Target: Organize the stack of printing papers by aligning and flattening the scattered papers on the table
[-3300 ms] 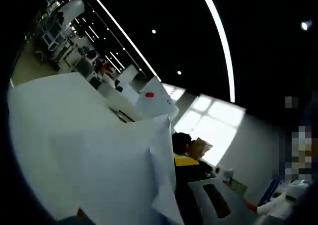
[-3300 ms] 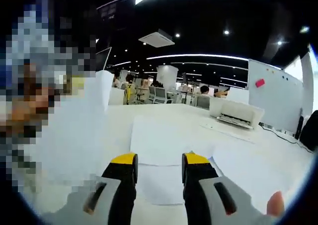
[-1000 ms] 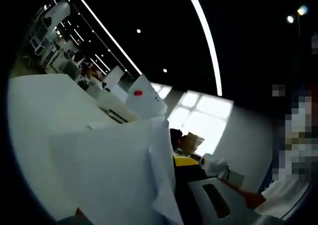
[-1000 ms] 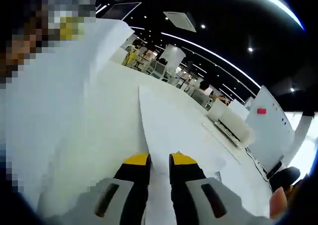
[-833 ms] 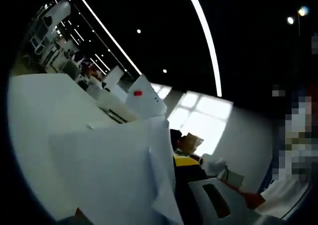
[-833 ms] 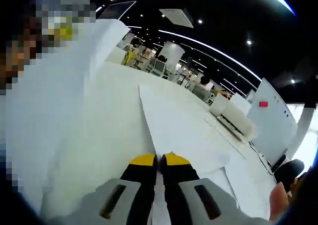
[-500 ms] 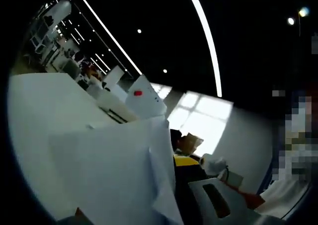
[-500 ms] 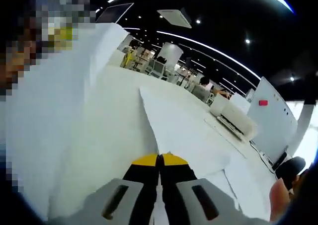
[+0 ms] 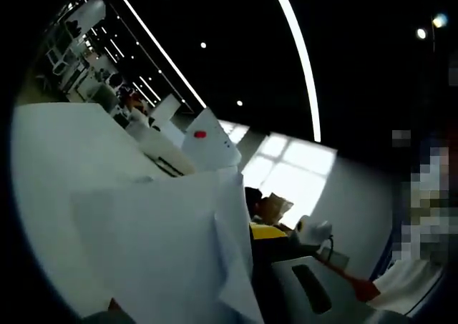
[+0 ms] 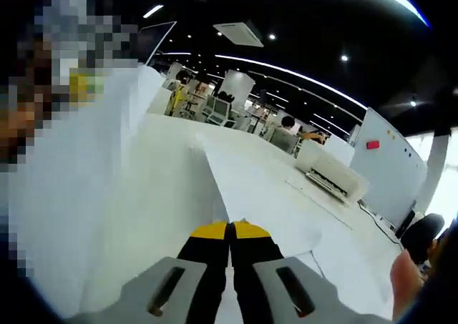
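Observation:
In the left gripper view a stack of white printing papers [image 9: 150,245] stands lifted in front of the camera, hiding one jaw. My left gripper [image 9: 247,242] holds it; one yellow-tipped grey jaw presses the stack's right side. In the right gripper view the same raised stack [image 10: 93,174] fills the left side. My right gripper [image 10: 229,228] is shut, its yellow tips pinching the near edge of a single sheet [image 10: 268,192] that lies on the white table [image 10: 175,159]. More loose sheets [image 10: 343,259] lie to the right.
A white printer [image 10: 333,172] sits at the table's far right, with a whiteboard [image 10: 390,170] carrying a red magnet behind it. A thumb [image 10: 404,281] shows at the lower right. Seated people and desks fill the background. A person [image 9: 268,208] sits beyond the left gripper.
The right gripper's jaws have closed onto the sheet's edge, and its view has tilted a little. The left gripper still holds the raised stack, almost unmoved.

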The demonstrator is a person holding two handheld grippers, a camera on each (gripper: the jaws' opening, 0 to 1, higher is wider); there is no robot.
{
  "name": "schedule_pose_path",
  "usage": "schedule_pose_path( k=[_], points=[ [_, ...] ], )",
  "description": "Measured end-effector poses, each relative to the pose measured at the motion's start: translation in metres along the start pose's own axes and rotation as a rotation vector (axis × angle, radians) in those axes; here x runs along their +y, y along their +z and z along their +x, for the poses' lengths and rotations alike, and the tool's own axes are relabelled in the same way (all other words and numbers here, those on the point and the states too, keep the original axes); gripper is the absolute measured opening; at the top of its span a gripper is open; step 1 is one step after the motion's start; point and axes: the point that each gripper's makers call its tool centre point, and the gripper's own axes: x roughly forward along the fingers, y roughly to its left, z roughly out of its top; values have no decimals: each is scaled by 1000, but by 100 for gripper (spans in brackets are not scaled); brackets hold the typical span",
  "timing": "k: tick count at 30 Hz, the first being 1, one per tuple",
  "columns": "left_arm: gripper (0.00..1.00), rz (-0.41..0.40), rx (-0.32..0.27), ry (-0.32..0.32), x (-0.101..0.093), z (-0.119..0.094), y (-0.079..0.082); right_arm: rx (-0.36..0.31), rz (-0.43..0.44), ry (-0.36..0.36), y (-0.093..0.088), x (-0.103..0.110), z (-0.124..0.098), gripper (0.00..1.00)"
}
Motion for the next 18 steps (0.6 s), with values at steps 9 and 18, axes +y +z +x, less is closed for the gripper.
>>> schedule_pose_path(
  k=[9, 18],
  points=[
    [6, -11, -1, 9, 1, 0, -1, -52, 29, -15, 20, -14, -18, 0],
    [6, -34, -14, 12, 0, 0, 0, -113, 113, 22, 44, -39, -38, 0]
  ],
)
